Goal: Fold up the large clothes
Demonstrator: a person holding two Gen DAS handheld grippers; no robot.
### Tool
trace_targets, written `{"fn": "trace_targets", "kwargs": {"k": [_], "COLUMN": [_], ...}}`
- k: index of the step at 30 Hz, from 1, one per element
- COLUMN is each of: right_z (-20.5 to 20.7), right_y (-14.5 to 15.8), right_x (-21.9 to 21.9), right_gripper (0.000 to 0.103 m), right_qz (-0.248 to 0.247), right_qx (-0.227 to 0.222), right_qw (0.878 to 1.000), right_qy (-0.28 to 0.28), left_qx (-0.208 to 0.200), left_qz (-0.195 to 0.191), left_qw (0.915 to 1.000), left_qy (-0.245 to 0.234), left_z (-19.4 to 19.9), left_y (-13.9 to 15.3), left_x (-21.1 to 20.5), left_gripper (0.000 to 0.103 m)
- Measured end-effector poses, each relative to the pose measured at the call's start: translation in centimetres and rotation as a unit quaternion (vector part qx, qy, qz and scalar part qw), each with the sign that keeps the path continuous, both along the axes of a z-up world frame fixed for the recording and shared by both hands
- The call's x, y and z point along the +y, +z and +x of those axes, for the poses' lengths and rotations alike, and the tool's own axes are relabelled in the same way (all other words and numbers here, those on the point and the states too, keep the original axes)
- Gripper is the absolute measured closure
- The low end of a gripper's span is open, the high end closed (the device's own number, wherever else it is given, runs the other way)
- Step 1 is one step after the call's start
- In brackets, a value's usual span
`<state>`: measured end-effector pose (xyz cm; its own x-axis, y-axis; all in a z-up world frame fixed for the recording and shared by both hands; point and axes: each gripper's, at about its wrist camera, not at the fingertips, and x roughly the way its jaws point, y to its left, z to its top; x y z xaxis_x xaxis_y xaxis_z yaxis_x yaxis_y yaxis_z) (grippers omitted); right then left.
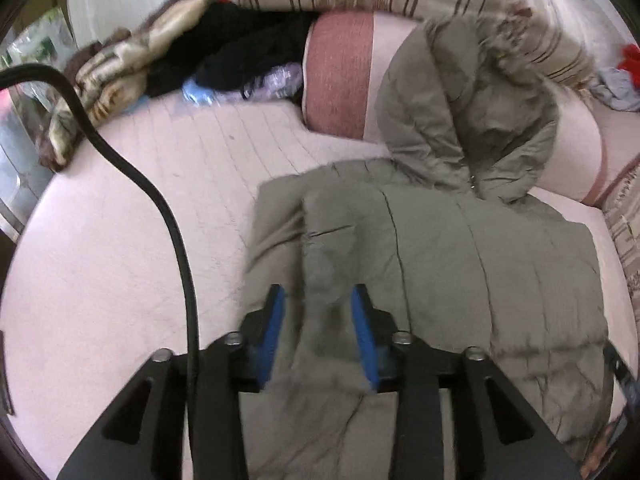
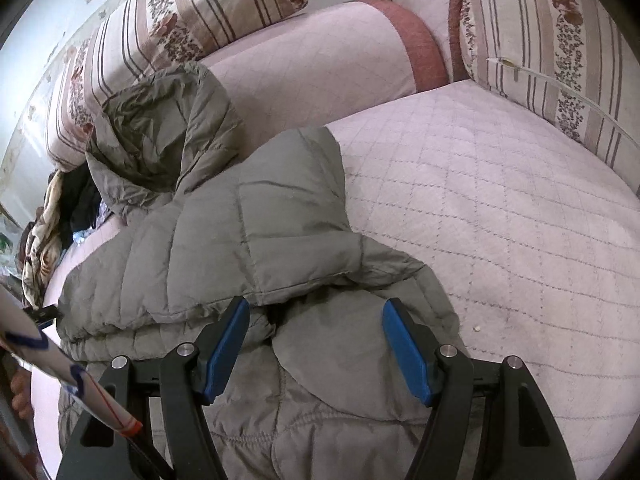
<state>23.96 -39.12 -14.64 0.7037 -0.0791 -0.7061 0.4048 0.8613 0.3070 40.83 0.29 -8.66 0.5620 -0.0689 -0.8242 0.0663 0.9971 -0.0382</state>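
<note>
- left gripper (image 1: 318, 300) is right over the grey-green puffer jacket (image 1: 460, 264). Blue pads sit a bit apart with a ridge of jacket fabric poking up between them, but the shot is blurry, so honestly can't tell if they're pinching it or just straddling it
- right gripper (image 2: 316, 320) has its jaws spread wide, released, with a rounded flap of the same jacket lying between the pads and nothing squeezed
- jacket is spread flat on the pink quilted couch seat (image 2: 500, 220), one sleeve folded over the body just ahead of the right gripper
- further out, the hood (image 1: 468, 112) leans up against the pink back cushion (image 1: 340, 76)
- way off to the left gripper's far left there's a pile of clothes and a brown blanket (image 1: 132, 64)
- black cable (image 1: 176, 232) runs down the left of that view
</note>
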Motion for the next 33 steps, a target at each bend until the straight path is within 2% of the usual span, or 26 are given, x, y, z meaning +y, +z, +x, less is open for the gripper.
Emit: {"fn": "trace_targets", "kwargs": {"k": [1,8,9,11,16,21,24,28,31,32,33], "right_z": [-0.1,-0.6,-0.7,-1.2,-4.3,-10.2,-13.7,-17.0,-18.7,-19.0,-19.1], "right_y": [0.1,0.3,0.4,0.8,1.6,1.8,0.6,-2.5,-4.4,-4.6,-4.5], "right_x": [-0.1,-0.2,-0.1,0.0,-1.3,-4.0,-5.1,-5.8,-5.5,-5.1,-4.3], "right_gripper": [0.029,0.029,0.029,0.029,0.028,0.021,0.020,0.020,0.020,0.020,0.025], "right_qz": [0.002,0.016,0.013,0.009,0.021,0.046,0.038,0.063,0.129,0.133,0.120], "right_qx": [-0.001,0.002,0.001,-0.003,0.003,0.034,0.068,0.117,0.115,0.113,0.113], "right_qw": [1.000,1.000,1.000,1.000,1.000,0.998,0.996,0.990,0.985,0.985,0.986], "right_qy": [-0.001,0.006,0.010,0.018,0.023,-0.028,-0.042,-0.044,-0.026,-0.020,-0.011], "left_qx": [-0.004,0.012,0.017,0.032,0.086,0.116,0.142,0.130,0.126,0.125,0.126], "left_qz": [0.003,0.020,0.017,0.003,-0.034,-0.062,-0.084,-0.105,-0.116,-0.112,-0.101], "left_qw": [1.0000,0.9993,0.9992,0.9988,0.9947,0.9908,0.9861,0.9858,0.9850,0.9856,0.9868], "left_qy": [0.001,0.029,0.032,0.035,0.043,0.030,0.020,0.020,0.019,0.017,0.016], "left_z": [-1.0,-6.8,-7.7,-9.3,-13.0,-16.8,-18.6,-20.6,-21.6,-22.0,-22.4], "left_y": [0.3,-0.2,-0.4,-1.0,-3.6,-6.1,-7.9,-7.8,-7.7,-7.7,-7.8], "left_x": [0.6,5.2,6.0,7.3,10.1,11.2,11.2,11.0,10.7,10.5,10.1], "left_gripper": [0.055,0.052,0.049,0.046,0.044,0.043,0.043,0.041,0.041,0.042,0.049]}}
